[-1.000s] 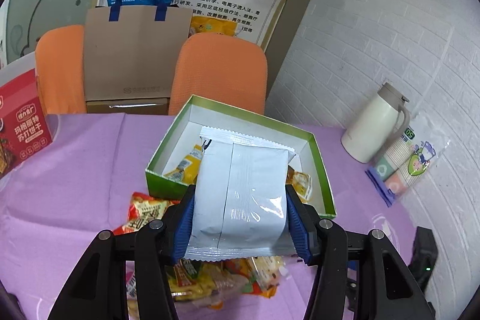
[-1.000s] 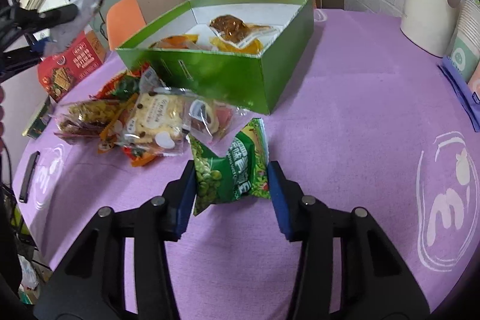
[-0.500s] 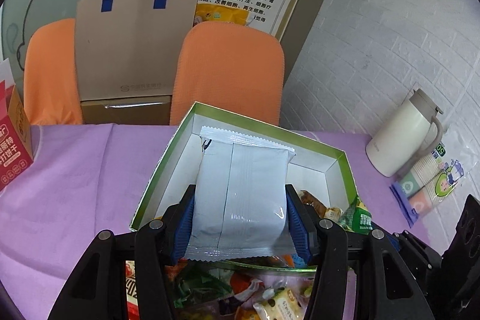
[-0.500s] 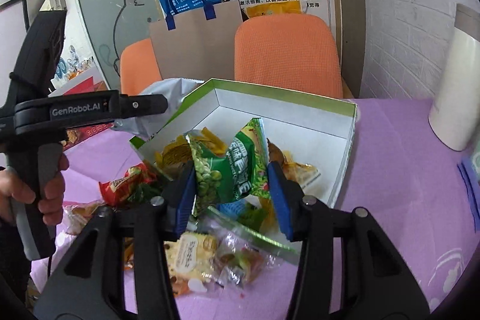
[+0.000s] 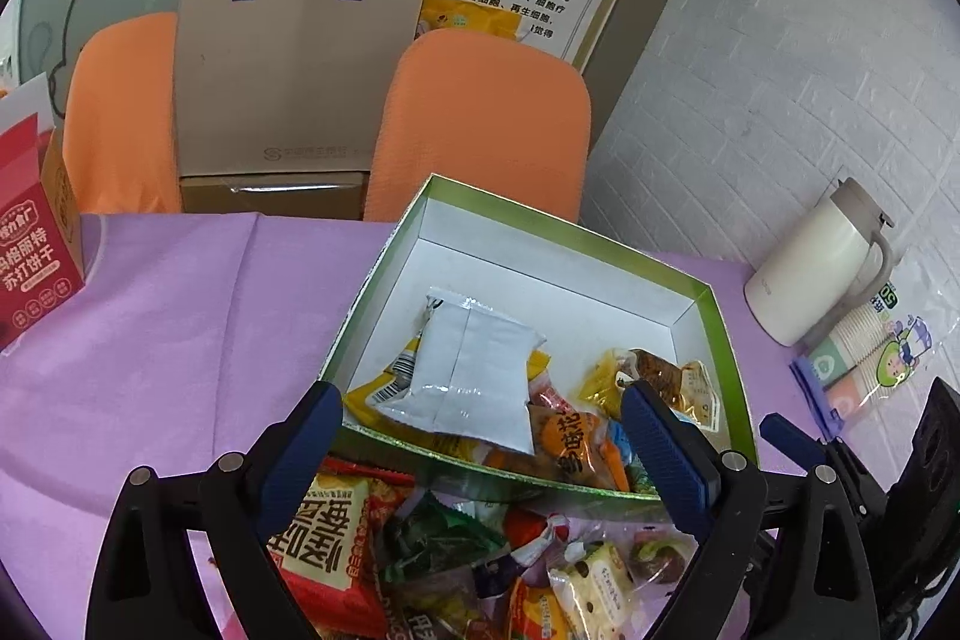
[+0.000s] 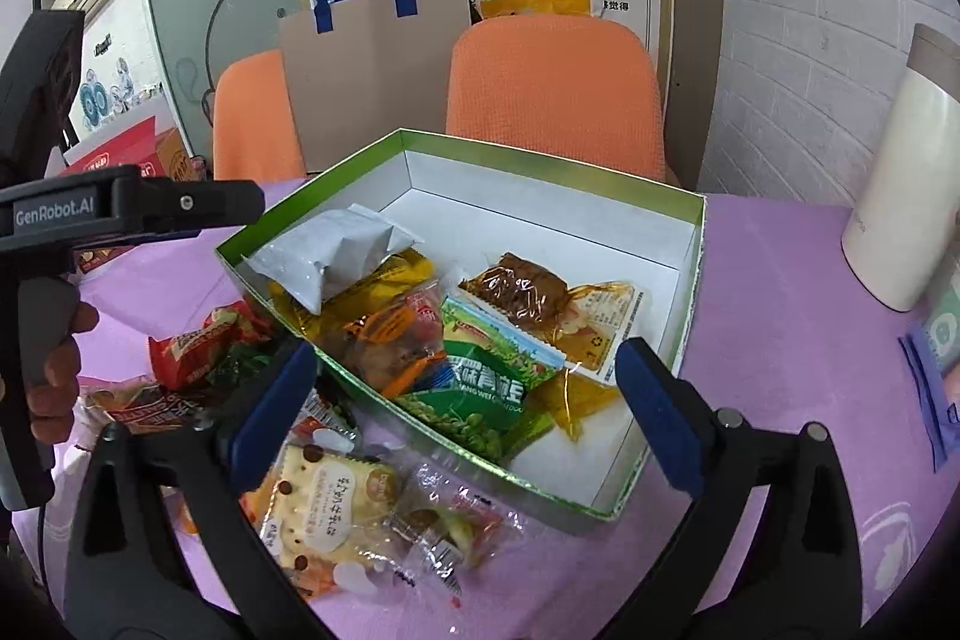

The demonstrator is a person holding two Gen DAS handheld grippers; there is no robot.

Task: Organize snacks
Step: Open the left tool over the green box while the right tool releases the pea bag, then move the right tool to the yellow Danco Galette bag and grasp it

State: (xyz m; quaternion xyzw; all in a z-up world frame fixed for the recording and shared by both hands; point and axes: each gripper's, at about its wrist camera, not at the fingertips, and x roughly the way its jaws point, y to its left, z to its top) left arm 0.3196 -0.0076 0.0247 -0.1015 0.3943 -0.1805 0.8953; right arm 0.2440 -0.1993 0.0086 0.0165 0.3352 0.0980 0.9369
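Over the near edge of the green box [image 6: 690, 244], both claws hang with their jaws spread wide and nothing between them. The left gripper [image 5: 480, 451] is above the box's near left corner, where a silver packet [image 5: 474, 376] lies tilted on top of the yellow wrappers. The right gripper [image 6: 465, 394] sits above the near wall, with the green pea packet [image 6: 486, 394] lying inside just past it, beside a brown snack in clear wrap [image 6: 516, 286].

So a fair share is already boxed: the near half of the box is layered with packets, while its far half shows bare white floor. What remains is the heap [image 6: 324, 502] on the purple tablecloth [image 5: 180, 316], pressed up against the outside of the near wall: a cracker pack, red bags and several small sweets. I count at least half a dozen pieces out there, so I'd judge the job roughly midway. A white jug [image 5: 816, 268] stands off near the right edge of the table, well clear of the work.
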